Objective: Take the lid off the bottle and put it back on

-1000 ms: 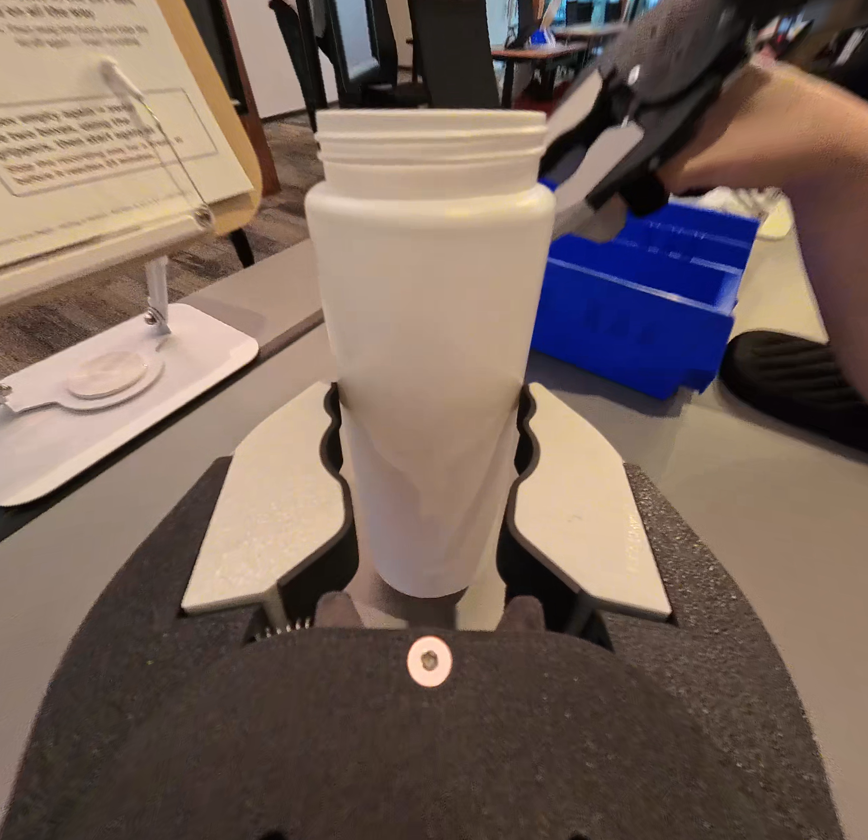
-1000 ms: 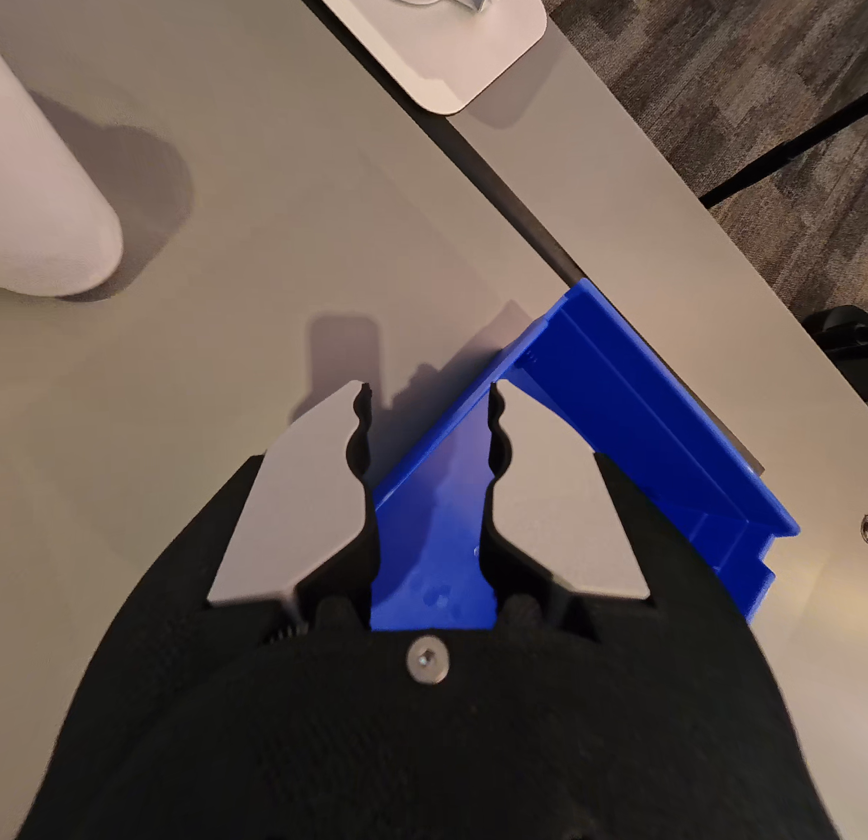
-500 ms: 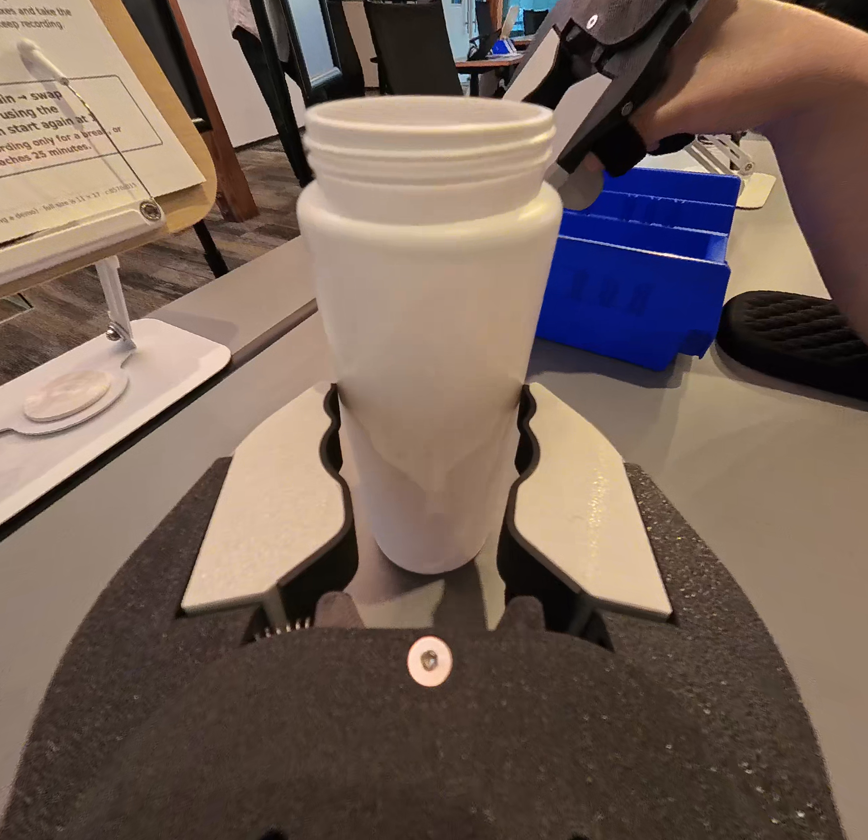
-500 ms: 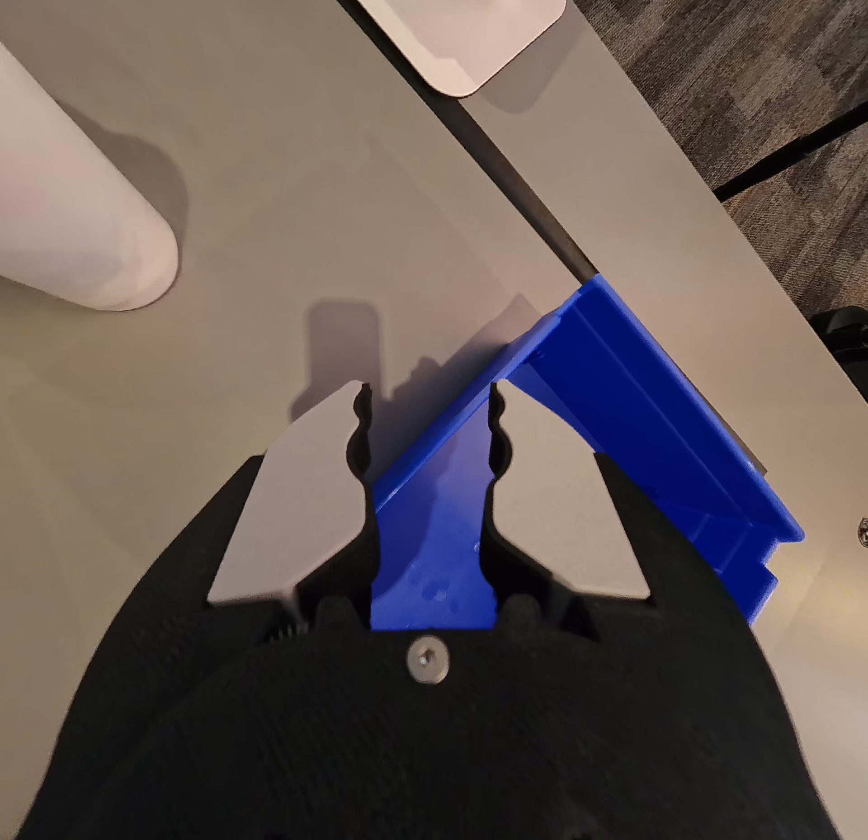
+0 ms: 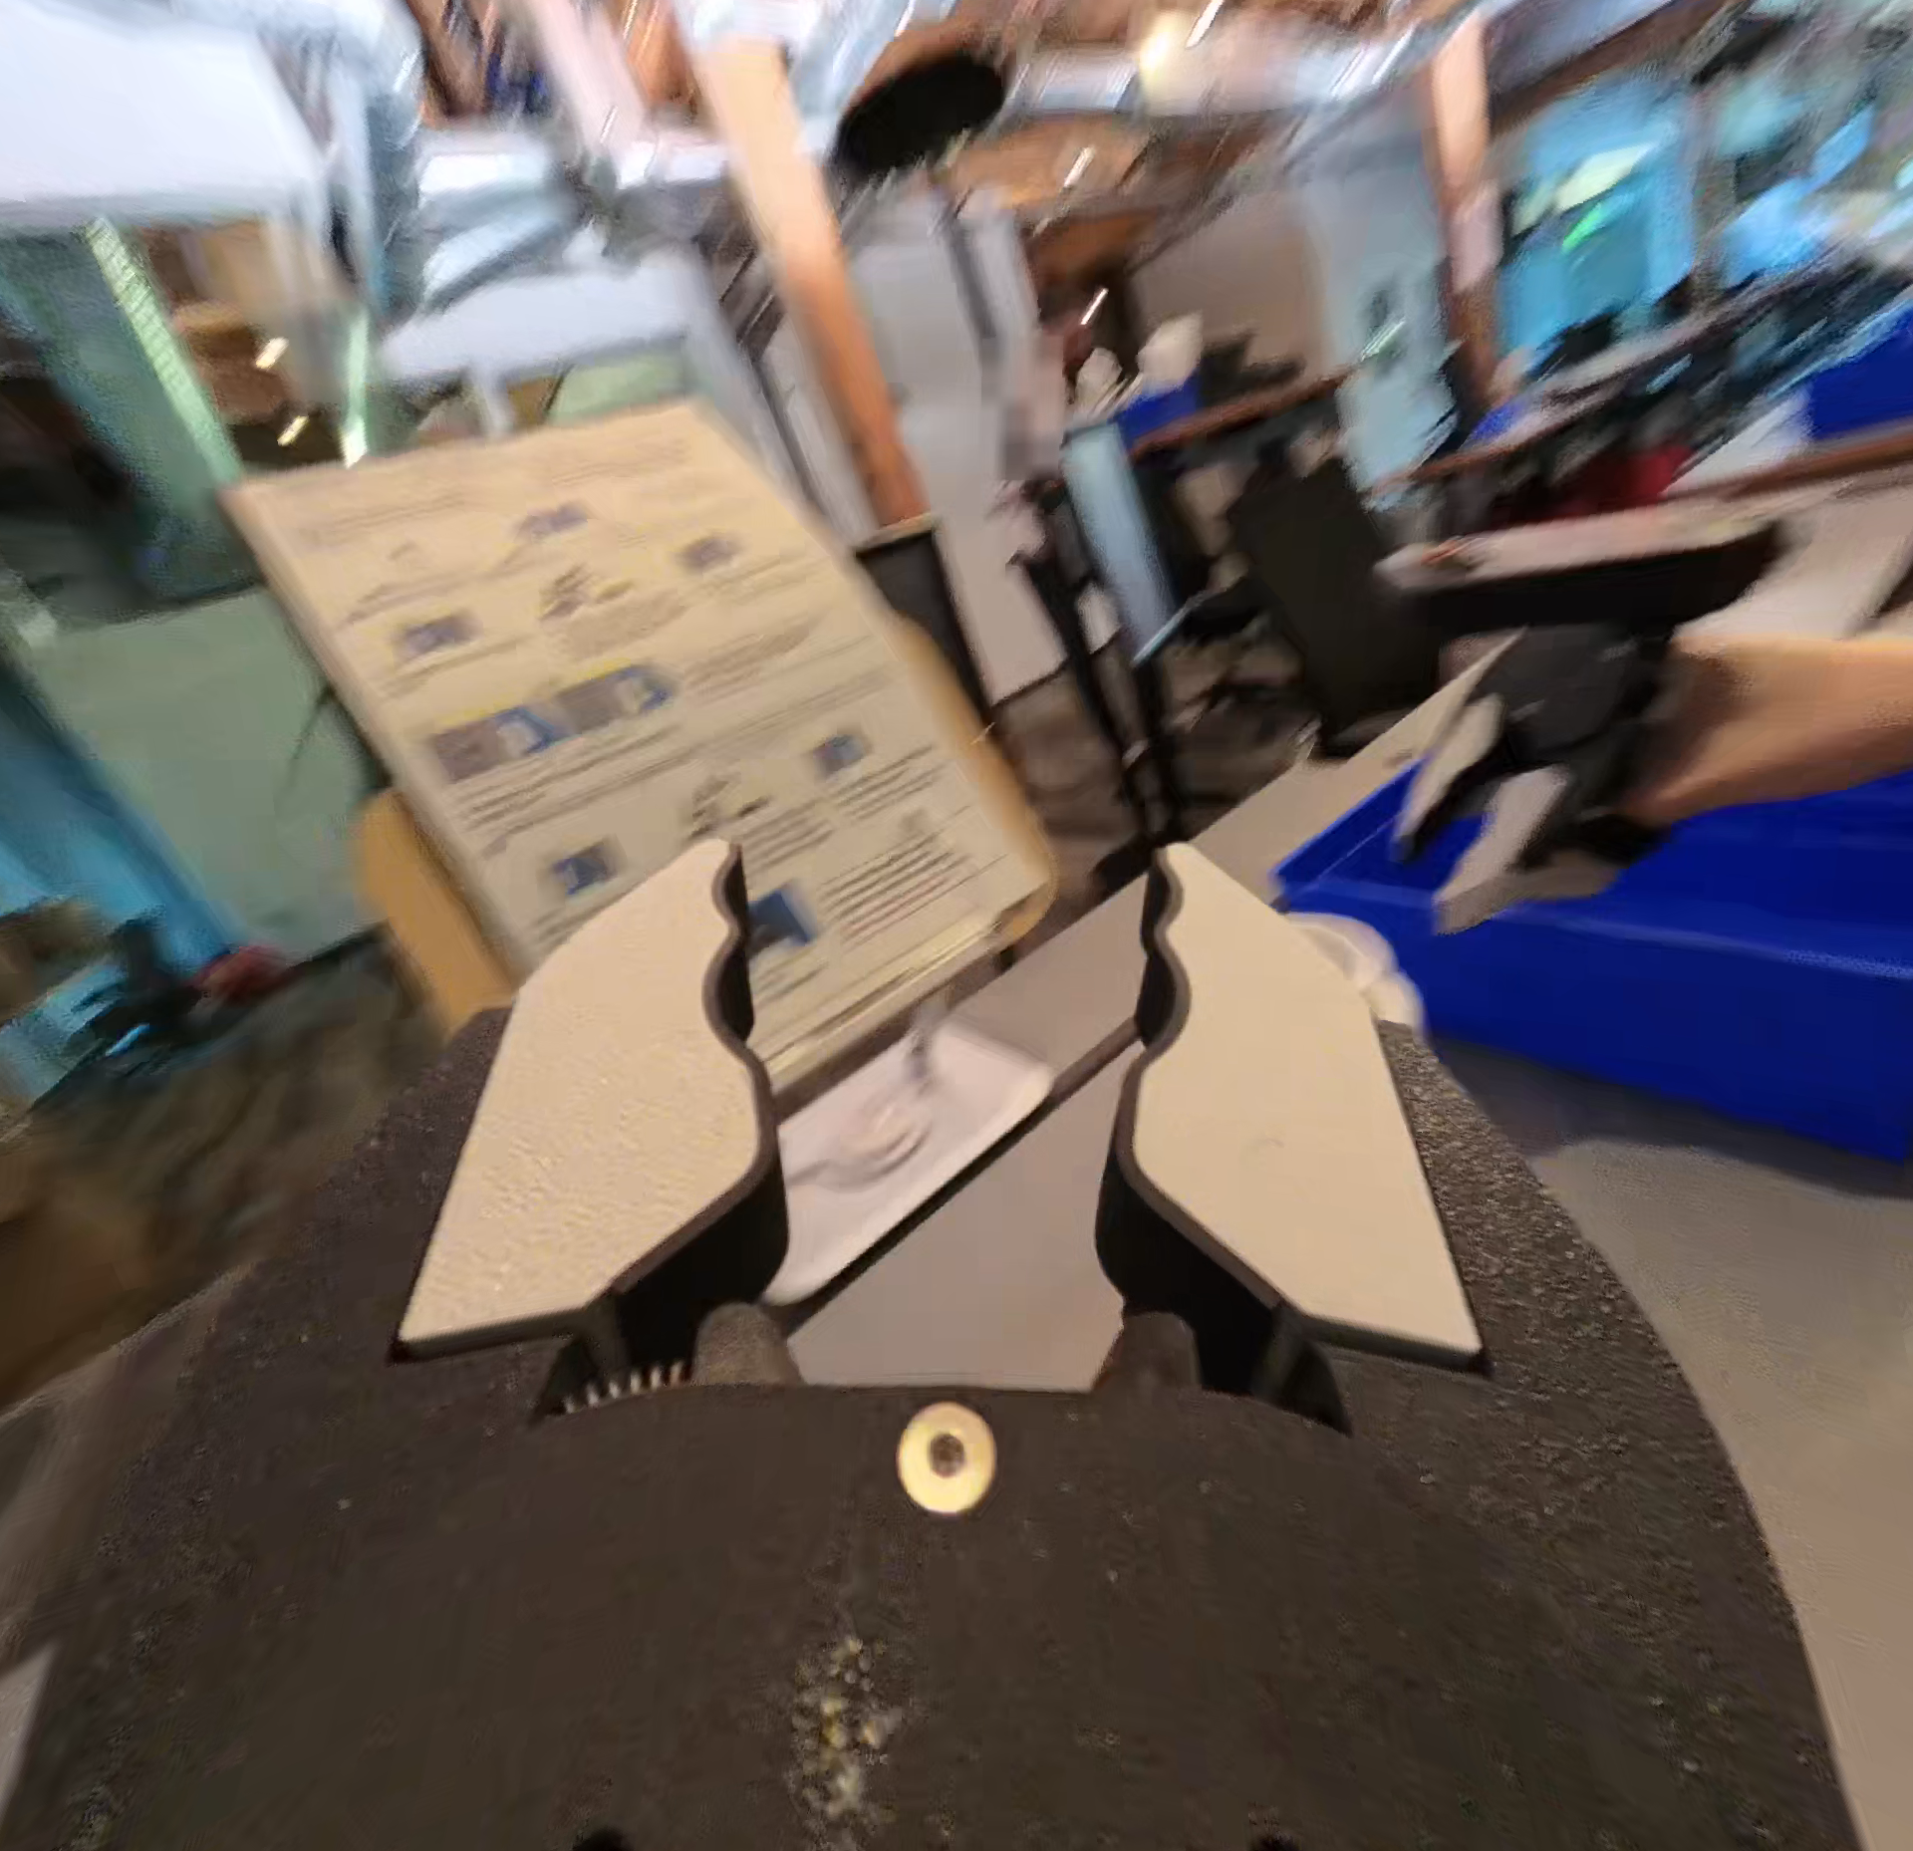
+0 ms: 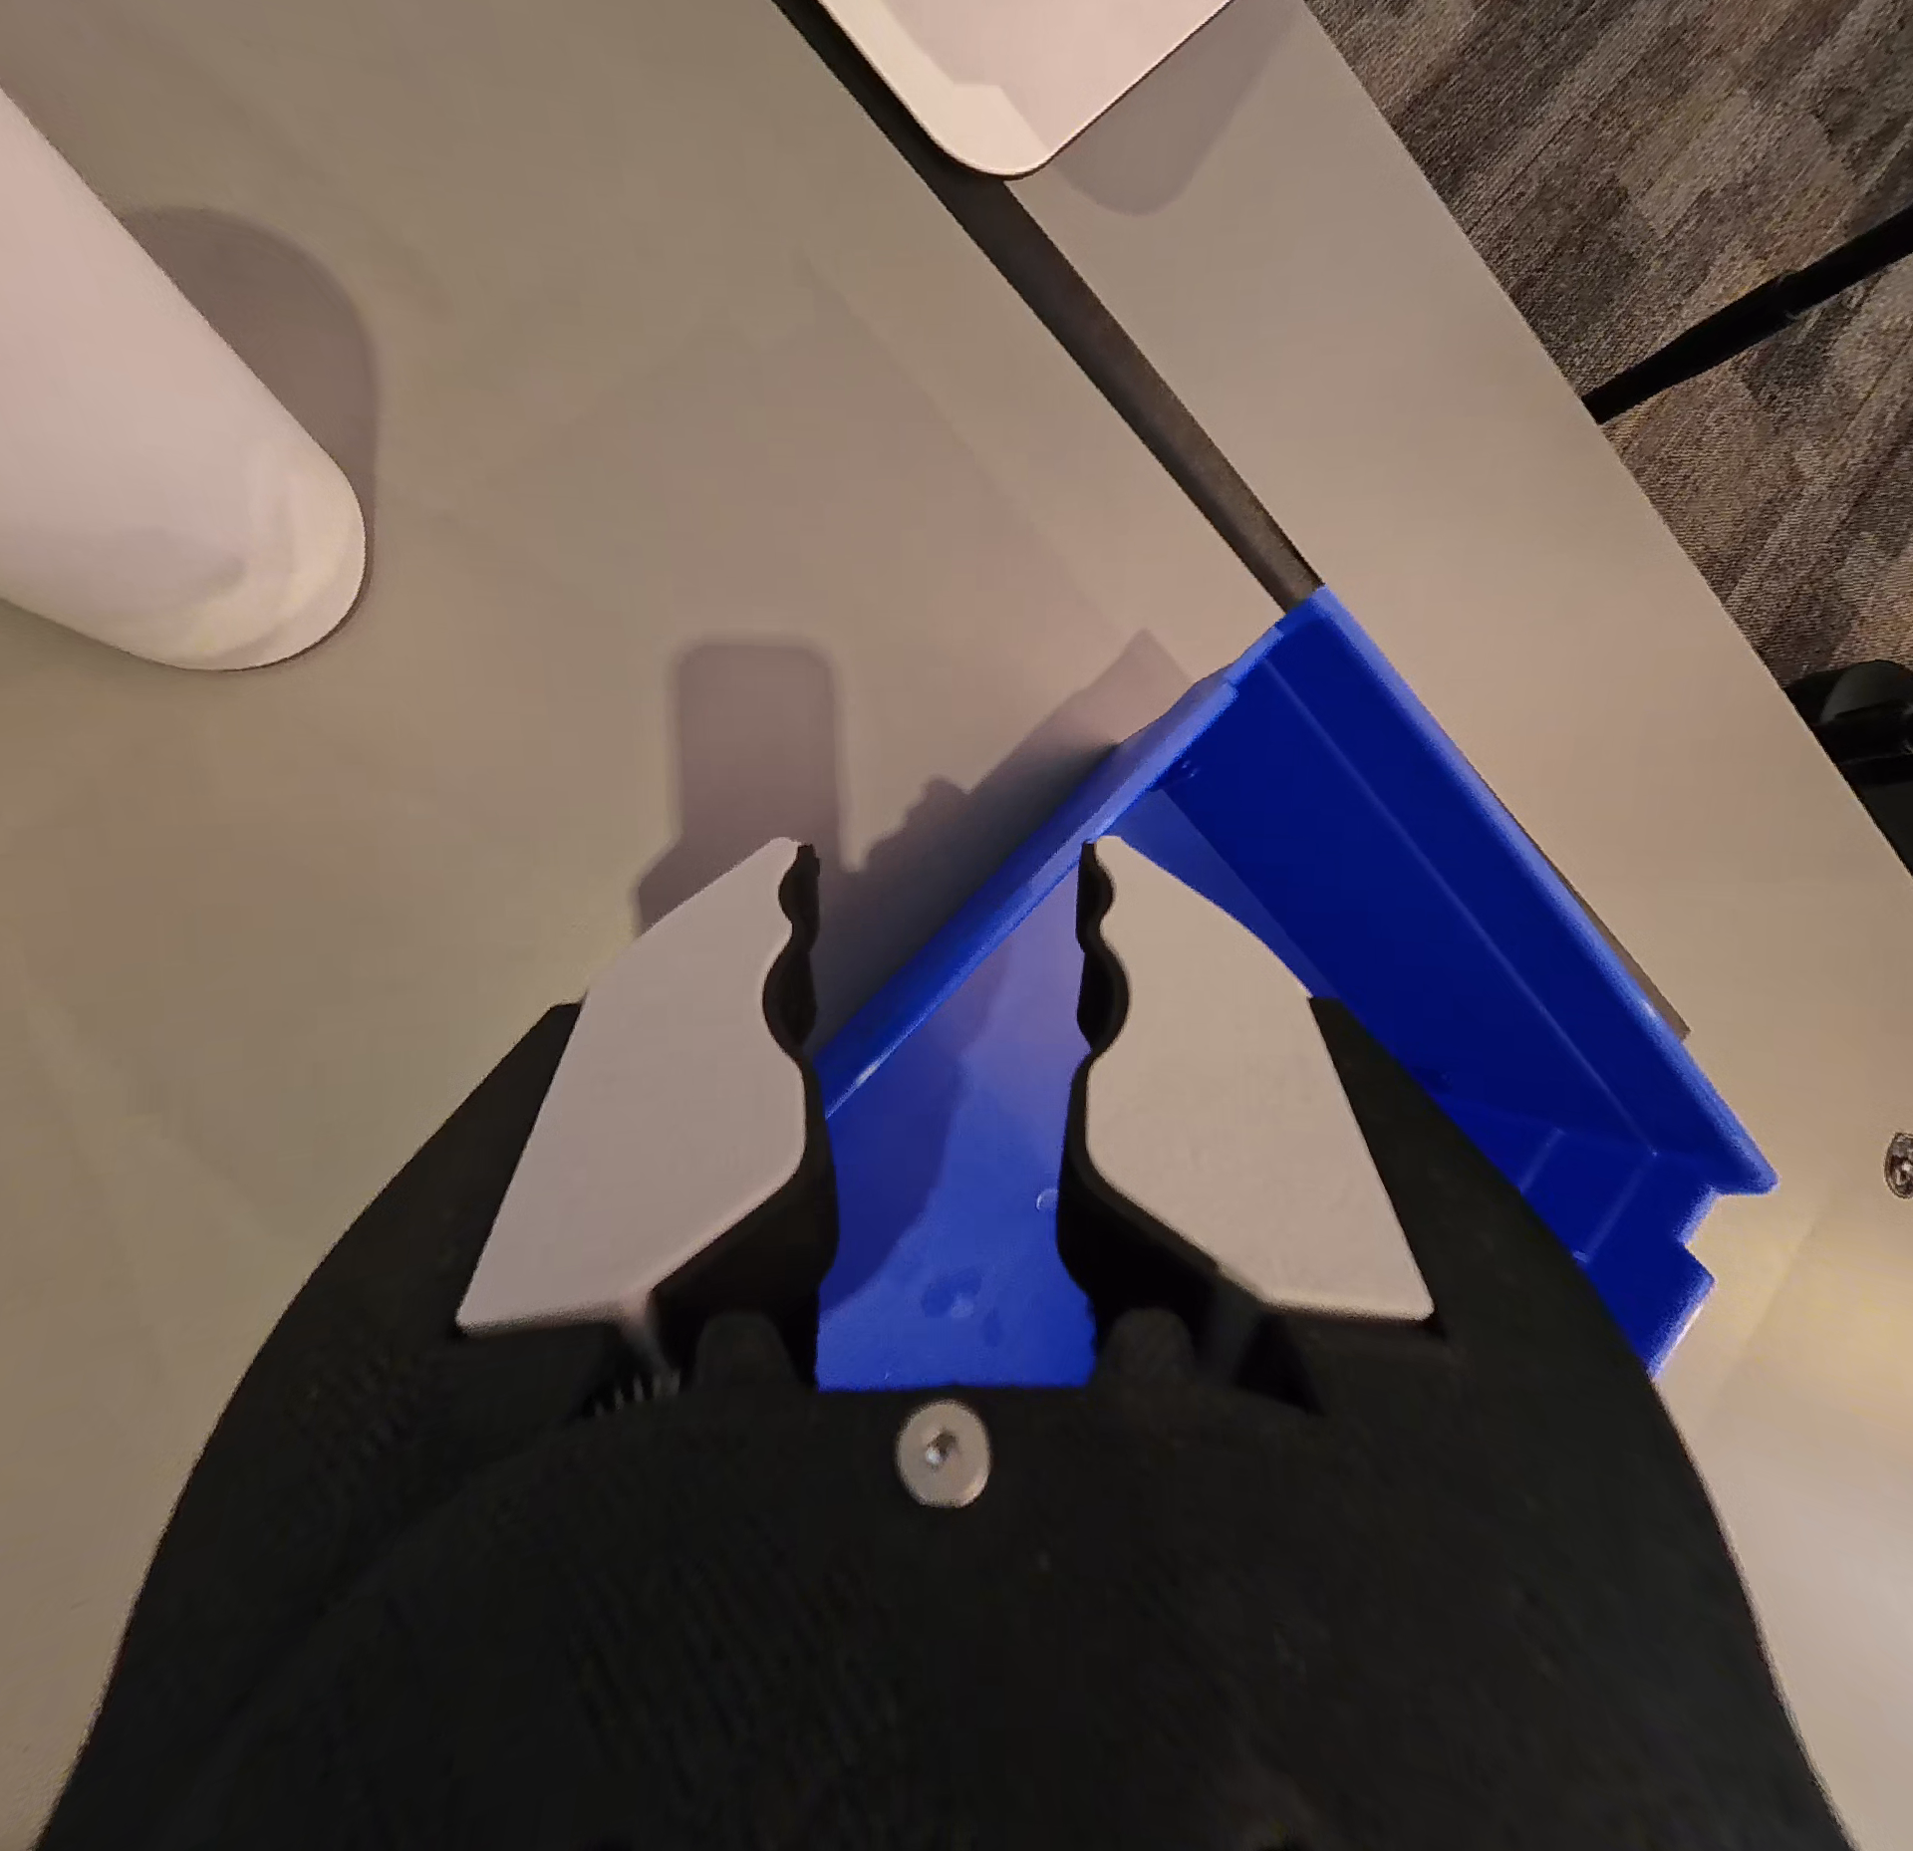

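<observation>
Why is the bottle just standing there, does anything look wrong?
The white bottle stands upright on the grey table with neither tool holding it. The left tool is open and empty, its view blurred. The right tool is open over the blue bin. No lid shows anywhere; nothing looks spilled or broken.

Grey table (image 6: 580, 435) with white bottle (image 6: 155, 476), blue bin (image 6: 1449, 973) and white stand base (image 6: 1035, 31) on it.

The bottle (image 6: 155, 476) is showing smooth matt white plastic; the bin (image 6: 1398, 922) is gleaming glossy blue plastic; the table (image 6: 518, 870) is looking smooth, matt grey.
</observation>
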Available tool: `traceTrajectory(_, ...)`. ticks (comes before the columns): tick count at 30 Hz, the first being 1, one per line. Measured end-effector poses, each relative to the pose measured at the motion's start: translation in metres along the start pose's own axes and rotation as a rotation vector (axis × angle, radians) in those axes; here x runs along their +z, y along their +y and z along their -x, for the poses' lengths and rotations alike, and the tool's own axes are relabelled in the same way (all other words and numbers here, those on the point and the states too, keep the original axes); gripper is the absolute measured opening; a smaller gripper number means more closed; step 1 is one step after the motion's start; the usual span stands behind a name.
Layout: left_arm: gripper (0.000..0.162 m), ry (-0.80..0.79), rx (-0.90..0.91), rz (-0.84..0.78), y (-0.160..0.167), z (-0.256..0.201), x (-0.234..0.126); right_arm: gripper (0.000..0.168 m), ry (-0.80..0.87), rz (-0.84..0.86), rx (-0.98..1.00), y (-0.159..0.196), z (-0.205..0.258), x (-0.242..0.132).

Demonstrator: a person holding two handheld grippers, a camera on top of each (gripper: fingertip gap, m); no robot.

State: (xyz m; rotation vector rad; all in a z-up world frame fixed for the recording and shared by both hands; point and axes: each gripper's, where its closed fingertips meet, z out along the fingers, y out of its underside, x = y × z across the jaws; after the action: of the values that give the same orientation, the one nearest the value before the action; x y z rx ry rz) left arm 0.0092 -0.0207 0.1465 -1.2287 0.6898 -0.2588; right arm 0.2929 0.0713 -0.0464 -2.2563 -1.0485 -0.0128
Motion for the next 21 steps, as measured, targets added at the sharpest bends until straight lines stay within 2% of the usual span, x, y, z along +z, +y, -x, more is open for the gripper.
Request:
traceTrajectory(2,0.071,-0.070,0.016,0.211,0.024,0.045,-0.013,0.050,0.000,0.013,-0.004,0.001,0.001,0.003)
traceTrajectory(4,0.075,-0.162,-0.035,0.457,0.070,0.092,-0.032,0.050,-0.003,0.028,-0.008,0.003,0.002,0.005)
traceTrajectory(6,0.069,-0.237,-0.104,0.671,0.121,0.132,-0.055,0.050,-0.003,0.039,-0.013,0.005,0.004,0.007)
traceTrajectory(7,0.069,-0.278,-0.133,0.760,0.146,0.149,-0.065,0.050,-0.004,0.042,-0.014,0.005,0.004,0.008)
traceTrajectory(10,0.053,-0.397,-0.218,0.900,0.209,0.191,-0.089,0.050,-0.008,0.051,-0.018,0.006,0.006,0.011)
traceTrajectory(15,0.056,-0.386,-0.394,1.206,0.296,0.192,-0.122,0.050,-0.012,0.063,-0.018,0.009,0.005,0.013)
traceTrajectory(18,0.055,-0.430,-0.349,1.333,0.324,0.196,-0.137,0.050,-0.015,0.069,-0.018,0.010,0.006,0.014)
traceTrajectory(21,0.051,-0.445,-0.292,1.385,0.337,0.198,-0.141,0.050,-0.016,0.080,-0.031,0.011,0.007,0.015)
